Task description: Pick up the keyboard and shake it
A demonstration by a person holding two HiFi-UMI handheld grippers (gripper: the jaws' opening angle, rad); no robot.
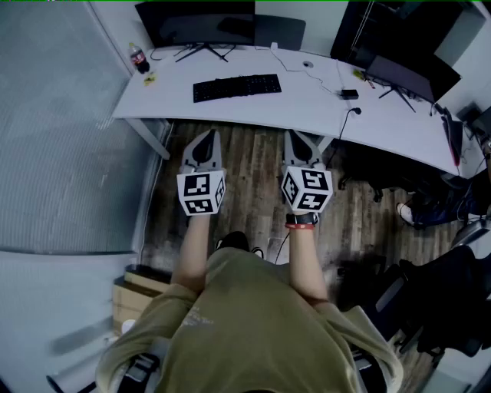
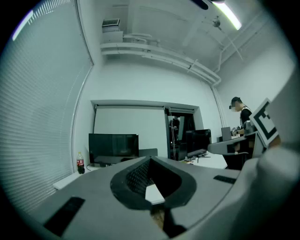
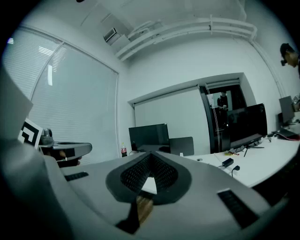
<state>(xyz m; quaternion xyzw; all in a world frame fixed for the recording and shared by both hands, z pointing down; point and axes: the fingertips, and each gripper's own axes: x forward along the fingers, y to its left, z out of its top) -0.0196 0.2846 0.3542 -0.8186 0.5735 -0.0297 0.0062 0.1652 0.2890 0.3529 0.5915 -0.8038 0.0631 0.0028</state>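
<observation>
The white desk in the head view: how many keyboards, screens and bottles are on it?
On the white desk:
Keyboard: 1
Monitors: 2, one at the left end and one at the right end
Cola bottle: 1
Total: 4

The white desk holds a black keyboard. A bottle stands at its left end. A monitor stands behind the keyboard.
</observation>
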